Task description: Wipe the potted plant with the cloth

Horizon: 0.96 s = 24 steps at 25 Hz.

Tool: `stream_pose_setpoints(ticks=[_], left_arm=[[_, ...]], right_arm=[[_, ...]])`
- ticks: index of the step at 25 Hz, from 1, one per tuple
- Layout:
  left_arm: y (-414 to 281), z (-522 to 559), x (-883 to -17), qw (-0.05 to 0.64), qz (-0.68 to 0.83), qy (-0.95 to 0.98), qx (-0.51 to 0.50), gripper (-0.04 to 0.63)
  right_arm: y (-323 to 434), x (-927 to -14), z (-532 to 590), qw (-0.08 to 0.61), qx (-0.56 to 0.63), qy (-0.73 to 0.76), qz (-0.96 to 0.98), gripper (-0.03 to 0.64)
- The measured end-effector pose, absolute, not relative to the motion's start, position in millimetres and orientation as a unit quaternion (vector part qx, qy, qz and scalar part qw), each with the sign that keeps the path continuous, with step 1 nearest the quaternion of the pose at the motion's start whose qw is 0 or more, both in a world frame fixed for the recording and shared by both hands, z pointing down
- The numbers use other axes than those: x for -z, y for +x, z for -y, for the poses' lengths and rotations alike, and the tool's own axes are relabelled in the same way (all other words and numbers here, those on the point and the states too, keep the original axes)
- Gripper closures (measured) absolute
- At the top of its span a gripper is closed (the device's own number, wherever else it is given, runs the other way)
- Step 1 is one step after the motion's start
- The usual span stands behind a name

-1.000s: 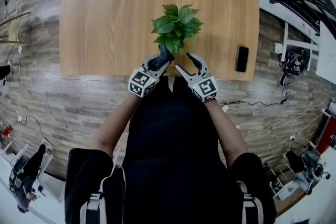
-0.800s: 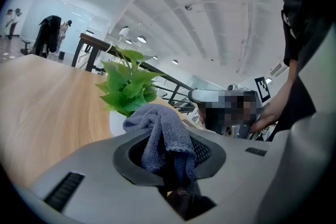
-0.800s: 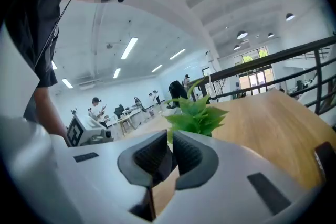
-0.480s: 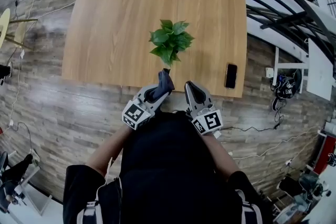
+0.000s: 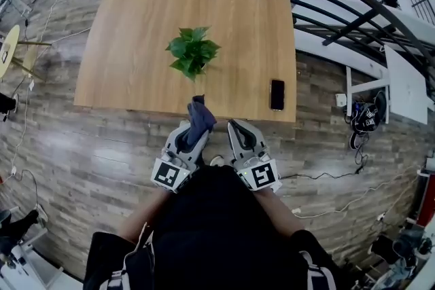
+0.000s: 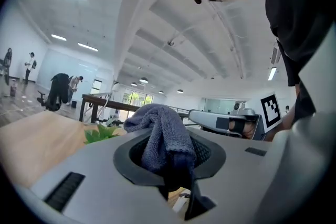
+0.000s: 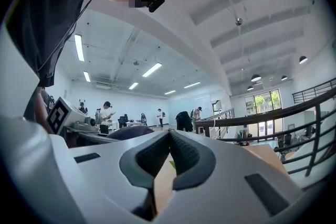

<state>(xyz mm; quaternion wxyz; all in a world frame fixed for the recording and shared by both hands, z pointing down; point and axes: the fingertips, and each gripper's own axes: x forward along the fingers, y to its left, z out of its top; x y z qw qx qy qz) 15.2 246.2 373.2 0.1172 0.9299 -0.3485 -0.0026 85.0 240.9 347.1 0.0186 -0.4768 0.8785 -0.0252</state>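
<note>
My left gripper point(image 5: 192, 124) is clamped on the dark blue-grey cloth point(image 5: 199, 116), which bunches up out of the jaws. My right gripper point(image 5: 233, 127) has just been closing: jaws together, nothing between them. Both are held off the near edge of the wooden table point(image 5: 136, 24). The potted plant point(image 5: 192, 52) stands upright mid-table, leaves green, not touching the cloth.
</note>
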Motion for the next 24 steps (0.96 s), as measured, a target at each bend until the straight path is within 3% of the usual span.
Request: stream_pose_setpoints(ticks=[8,24], left_arm=[[34.8,-296.9,-373.8,0.084,0.369,0.926,0.001,0.480],[24.4,-317.3,-363.3,0.087,0.392,0.916,0.018,0.480]], right_arm=[[88.0,-335.6,-293.3,0.055,0.026,-0.448,-0.892,0.598],[79.1,-330.3,-310.5,0.039,0.001,-0.457,-0.889,0.600]])
